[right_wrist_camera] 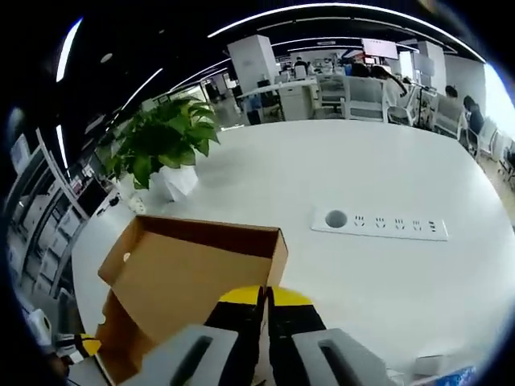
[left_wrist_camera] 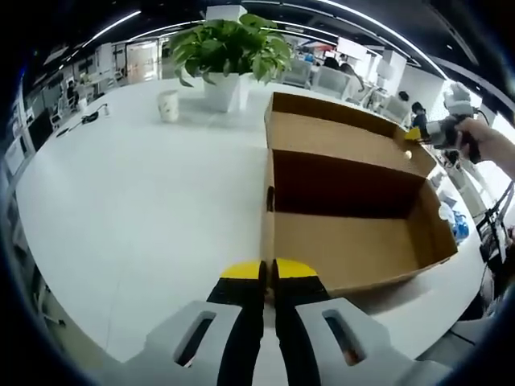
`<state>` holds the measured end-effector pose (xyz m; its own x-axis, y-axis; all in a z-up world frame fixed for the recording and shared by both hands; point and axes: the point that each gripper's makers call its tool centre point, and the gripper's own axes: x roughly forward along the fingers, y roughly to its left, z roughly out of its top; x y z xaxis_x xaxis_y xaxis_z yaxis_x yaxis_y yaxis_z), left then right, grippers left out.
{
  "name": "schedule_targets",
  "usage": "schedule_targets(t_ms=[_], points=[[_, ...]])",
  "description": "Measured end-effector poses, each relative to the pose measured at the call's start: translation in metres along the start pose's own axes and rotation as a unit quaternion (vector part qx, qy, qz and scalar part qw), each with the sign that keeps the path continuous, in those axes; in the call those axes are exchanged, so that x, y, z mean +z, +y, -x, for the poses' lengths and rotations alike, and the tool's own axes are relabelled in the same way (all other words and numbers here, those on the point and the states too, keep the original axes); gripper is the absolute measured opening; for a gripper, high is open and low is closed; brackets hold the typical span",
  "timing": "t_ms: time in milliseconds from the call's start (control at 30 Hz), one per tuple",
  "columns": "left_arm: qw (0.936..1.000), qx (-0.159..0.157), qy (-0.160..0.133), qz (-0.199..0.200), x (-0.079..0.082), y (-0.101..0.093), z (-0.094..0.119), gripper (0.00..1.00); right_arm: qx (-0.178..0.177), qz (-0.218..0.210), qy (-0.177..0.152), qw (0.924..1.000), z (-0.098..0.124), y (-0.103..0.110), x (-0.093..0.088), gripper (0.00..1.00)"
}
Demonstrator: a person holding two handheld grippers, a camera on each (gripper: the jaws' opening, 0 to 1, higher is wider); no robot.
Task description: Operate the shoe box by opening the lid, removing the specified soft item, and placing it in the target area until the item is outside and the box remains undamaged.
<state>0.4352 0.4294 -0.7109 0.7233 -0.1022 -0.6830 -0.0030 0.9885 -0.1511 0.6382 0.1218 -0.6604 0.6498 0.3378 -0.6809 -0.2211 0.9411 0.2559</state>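
Observation:
A brown cardboard shoe box (left_wrist_camera: 354, 249) lies open on the white table (left_wrist_camera: 121, 201), and its inside shows bare cardboard. The lid (left_wrist_camera: 338, 137) is folded back on the far side. My left gripper (left_wrist_camera: 268, 272) is shut at the box's near left corner, with the wall's edge running in between its yellow tips. My right gripper (left_wrist_camera: 414, 135), held by a hand, is shut on the lid's right end. In the right gripper view the lid (right_wrist_camera: 193, 273) runs into my right gripper (right_wrist_camera: 264, 296), and my left gripper (right_wrist_camera: 87, 346) sits low at the box's far corner.
A potted plant (left_wrist_camera: 229, 52) and a white cup (left_wrist_camera: 168, 104) stand behind the box. The plant (right_wrist_camera: 165, 141) also shows in the right gripper view, with a socket panel (right_wrist_camera: 378, 223) set into the table. Chairs, desks and people are beyond the table.

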Motion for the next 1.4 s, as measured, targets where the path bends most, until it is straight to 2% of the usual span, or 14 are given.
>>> schedule_targets(t_ms=[433, 867, 1167, 1400], points=[[0.9999, -0.007, -0.002, -0.008, 0.000, -0.001, 0.001, 0.01, 0.019, 0.017, -0.031, 0.9992, 0.027, 0.012, 0.011, 0.00], [0.9998, -0.008, 0.001, -0.018, 0.000, -0.003, 0.000, 0.01, 0.024, 0.027, -0.051, 0.9980, 0.041, 0.013, 0.006, 0.00], [0.9998, -0.009, 0.003, -0.020, 0.000, -0.003, 0.000, 0.01, 0.021, 0.068, -0.072, 0.9949, 0.052, 0.019, 0.004, 0.00], [0.9997, -0.011, 0.005, -0.020, 0.000, -0.003, -0.001, 0.01, 0.018, 0.076, -0.084, 0.9934, 0.058, 0.018, 0.001, 0.00]])
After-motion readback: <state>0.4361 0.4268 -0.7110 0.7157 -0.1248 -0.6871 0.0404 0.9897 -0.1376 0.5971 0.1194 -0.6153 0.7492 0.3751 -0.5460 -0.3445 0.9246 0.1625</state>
